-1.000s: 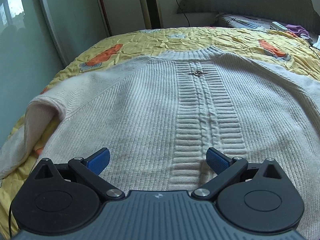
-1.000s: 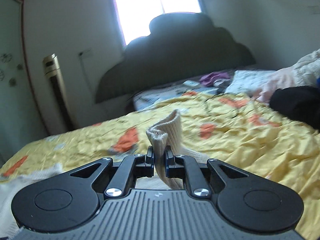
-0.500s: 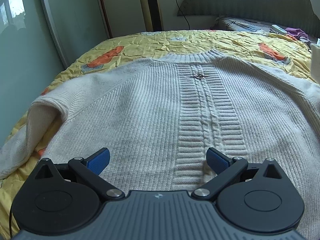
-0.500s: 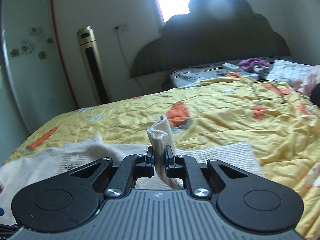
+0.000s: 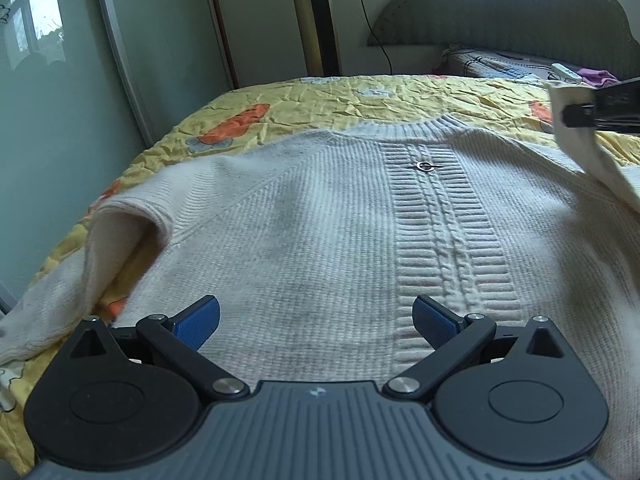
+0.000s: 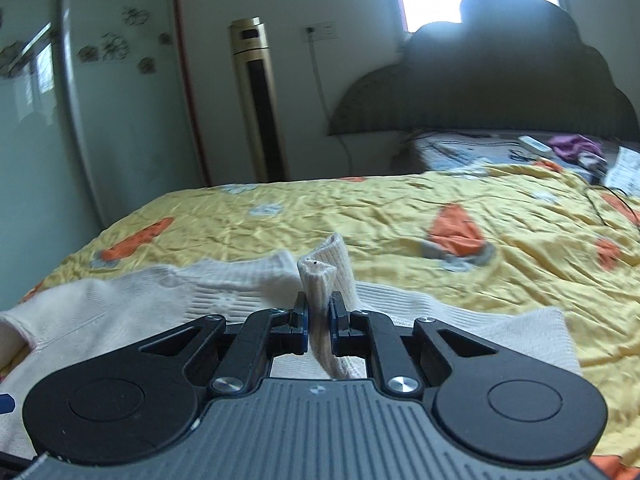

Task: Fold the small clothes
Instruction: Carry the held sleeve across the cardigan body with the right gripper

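Since the earlier frames, the right claw [image 6: 319,316] has carried the sleeve cuff [image 6: 326,268] sideways across the bed: the right wrist view has swung from the far side of the bed toward the wardrobe door [image 6: 80,120] and the tall gold floor unit [image 6: 258,100]. In the left wrist view the right claw now enters at the upper right edge, where a second ago only quilt was visible. The left claw [image 5: 316,316] shows almost the same scene as before.

Right claw: jaws nearly closed, clamped on the ribbed cuff of the cream sweater [image 5: 320,240]. The cuff stands upright between the pads, and the sleeve trails down from it toward the sweater body.

Left claw: jaws spread wide, blue pads [image 5: 200,316] well apart, nothing between them. It sits over the lower part of the sweater front; contact with the fabric cannot be determined.

Sweater: lies face up and spread flat on the yellow quilt [image 5: 340,100] of the bed, neckline toward the headboard [image 5: 520,12]. A small metal ring [image 5: 425,166] sits on the central cable-knit panel below the neckline. The opposite sleeve is bunched at the left edge of the bed.
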`<move>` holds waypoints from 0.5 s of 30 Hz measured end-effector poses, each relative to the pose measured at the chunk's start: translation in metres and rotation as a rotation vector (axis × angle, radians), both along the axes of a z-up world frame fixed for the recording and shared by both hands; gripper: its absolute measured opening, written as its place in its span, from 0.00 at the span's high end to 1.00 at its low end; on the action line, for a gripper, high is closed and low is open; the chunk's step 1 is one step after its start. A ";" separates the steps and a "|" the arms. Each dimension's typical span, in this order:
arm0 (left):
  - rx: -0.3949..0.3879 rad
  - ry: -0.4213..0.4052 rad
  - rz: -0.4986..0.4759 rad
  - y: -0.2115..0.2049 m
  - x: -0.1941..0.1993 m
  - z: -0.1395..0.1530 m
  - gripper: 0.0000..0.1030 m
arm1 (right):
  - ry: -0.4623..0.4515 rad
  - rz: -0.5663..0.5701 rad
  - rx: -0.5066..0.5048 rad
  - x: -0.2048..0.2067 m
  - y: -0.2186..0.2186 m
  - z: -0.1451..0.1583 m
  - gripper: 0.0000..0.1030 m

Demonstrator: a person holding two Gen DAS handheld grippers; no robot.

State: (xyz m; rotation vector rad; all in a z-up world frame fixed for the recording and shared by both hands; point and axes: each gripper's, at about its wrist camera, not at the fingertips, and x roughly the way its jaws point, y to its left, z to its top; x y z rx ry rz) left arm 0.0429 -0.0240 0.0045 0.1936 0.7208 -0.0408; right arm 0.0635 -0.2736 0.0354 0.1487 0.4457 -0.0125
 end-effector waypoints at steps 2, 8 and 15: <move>0.005 -0.008 0.008 0.005 -0.001 0.001 0.00 | 0.010 0.019 0.000 0.008 0.012 0.000 0.85; 0.003 -0.018 0.030 0.018 -0.001 0.006 0.00 | 0.034 0.066 0.032 0.027 0.042 -0.003 0.85; 0.039 -0.058 0.039 0.027 -0.009 0.014 0.00 | 0.044 0.146 0.033 0.050 0.087 -0.002 0.85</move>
